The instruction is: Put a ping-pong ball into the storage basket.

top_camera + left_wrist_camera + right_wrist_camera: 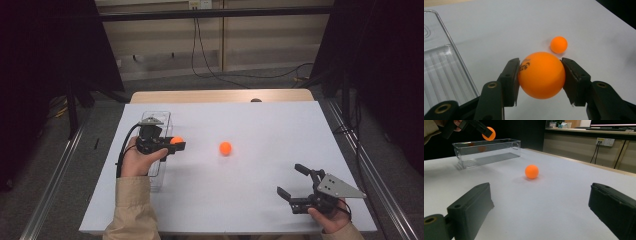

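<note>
The right gripper point(295, 187) rests at the near right of the table, jaws apart and empty; the loose orange ball point(225, 148) lies mid-table, up and left of it. Farther left, the left gripper point(176, 143) clamps a second ball point(541, 75) just beside the clear bin point(159, 120) — the bin's long axis runs near to far.

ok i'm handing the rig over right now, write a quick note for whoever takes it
Left hand-held gripper: shut on an orange ball, held in the air beside the clear plastic box.
Right hand-held gripper: open, holds nothing, near the table's front right.
Second orange ball: loose on the table, mid-surface, apart from the box.
Done: first ball picked up.
Left: it looks bound for the box, which seems to have no ball in it yet; then probably the second ball.
</note>
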The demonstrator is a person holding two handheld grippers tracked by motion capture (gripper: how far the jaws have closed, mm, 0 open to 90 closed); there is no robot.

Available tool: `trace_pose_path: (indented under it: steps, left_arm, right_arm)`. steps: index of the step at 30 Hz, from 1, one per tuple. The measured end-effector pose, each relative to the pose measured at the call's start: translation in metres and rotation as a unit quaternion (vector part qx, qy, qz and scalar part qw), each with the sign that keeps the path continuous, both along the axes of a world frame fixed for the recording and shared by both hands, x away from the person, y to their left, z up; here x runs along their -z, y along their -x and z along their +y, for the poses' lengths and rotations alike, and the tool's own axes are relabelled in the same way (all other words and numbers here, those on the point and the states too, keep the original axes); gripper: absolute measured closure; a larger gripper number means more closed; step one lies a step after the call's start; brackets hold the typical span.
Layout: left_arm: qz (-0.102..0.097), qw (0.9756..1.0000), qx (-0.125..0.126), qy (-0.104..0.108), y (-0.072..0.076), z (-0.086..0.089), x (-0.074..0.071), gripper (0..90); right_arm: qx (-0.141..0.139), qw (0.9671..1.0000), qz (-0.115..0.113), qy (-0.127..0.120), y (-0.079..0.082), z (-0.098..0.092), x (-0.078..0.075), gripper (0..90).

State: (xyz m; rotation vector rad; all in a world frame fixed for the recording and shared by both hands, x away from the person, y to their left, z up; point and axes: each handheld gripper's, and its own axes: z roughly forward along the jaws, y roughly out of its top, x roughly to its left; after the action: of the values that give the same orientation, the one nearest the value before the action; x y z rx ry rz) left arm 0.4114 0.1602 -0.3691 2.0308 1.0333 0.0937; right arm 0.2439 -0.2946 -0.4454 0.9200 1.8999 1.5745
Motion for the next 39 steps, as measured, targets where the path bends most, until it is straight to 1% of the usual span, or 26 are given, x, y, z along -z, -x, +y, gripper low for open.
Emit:
trace_pose_path:
  steps: [9, 13, 16, 24, 25, 28, 29, 30, 32, 34, 35, 36, 37, 39]
  left_arm:
    - [-0.002, 1.0, -0.005, 0.0, 0.001, 0.005, -0.001, 50.8]
    - [0.001, 1.0, -0.007, 0.0, 0.001, 0.007, -0.001, 50.8]
    - [0.001, 1.0, -0.006, -0.001, 0.0, 0.009, -0.001, 50.8]
    - [-0.002, 0.9999, -0.015, 0.002, 0.001, 0.013, -0.002, 50.8]
    - [-0.002, 0.9999, -0.014, 0.0, 0.001, 0.014, -0.002, 50.8]
    - [-0.003, 0.9999, -0.015, 0.0, 0.001, 0.015, -0.003, 50.8]
    - [-0.007, 0.9998, -0.016, -0.001, 0.001, 0.016, -0.003, 50.8]
    - [-0.006, 0.9998, -0.019, 0.003, 0.001, 0.016, -0.004, 50.8]
    - [-0.007, 0.9998, -0.019, -0.003, 0.002, 0.018, -0.004, 50.8]
    - [-0.008, 0.9997, -0.024, 0.001, 0.002, 0.02, -0.005, 50.8]
    - [-0.008, 0.9997, -0.023, 0.0, 0.002, 0.021, -0.006, 50.8]
    - [-0.009, 0.9996, -0.026, 0.004, 0.003, 0.021, -0.006, 50.8]
    - [-0.009, 0.9996, -0.027, 0.002, 0.003, 0.023, -0.006, 50.8]
    - [-0.01, 0.9995, -0.03, 0.004, 0.003, 0.024, -0.006, 50.8]
  right_arm:
    - [0.0, 1.0, -0.002, 0.001, 0.0, 0.0, 0.0, 4.0]
    - [0.0, 1.0, 0.0, 0.0, 0.0, 0.0, 0.0, 4.0]
    - [0.0, 1.0, -0.001, 0.0, 0.0, 0.0, 0.0, 4.0]
    - [0.0, 1.0, -0.001, 0.001, 0.0, 0.0, 0.0, 4.1]
    - [0.001, 1.0, -0.001, 0.0, 0.0, 0.0, 0.0, 4.1]
    - [0.001, 1.0, -0.002, -0.001, 0.0, 0.0, 0.0, 4.1]
    - [0.001, 1.0, -0.002, -0.001, 0.0, 0.0, 0.0, 4.1]
    - [0.0, 1.0, -0.001, -0.001, 0.0, 0.0, 0.0, 4.1]
    - [0.001, 1.0, -0.002, -0.001, 0.0, 0.0, 0.0, 4.1]
    - [0.001, 1.0, -0.002, -0.001, 0.0, 0.0, 0.0, 4.1]
    - [0.0, 1.0, -0.002, -0.001, 0.0, 0.0, 0.0, 4.1]
    - [0.0, 1.0, -0.003, 0.0, 0.0, 0.0, 0.0, 4.1]
    - [-0.001, 1.0, -0.003, 0.0, 0.0, 0.0, 0.0, 4.1]
    - [-0.001, 1.0, -0.003, 0.0, 0.0, 0.0, -0.001, 4.1]
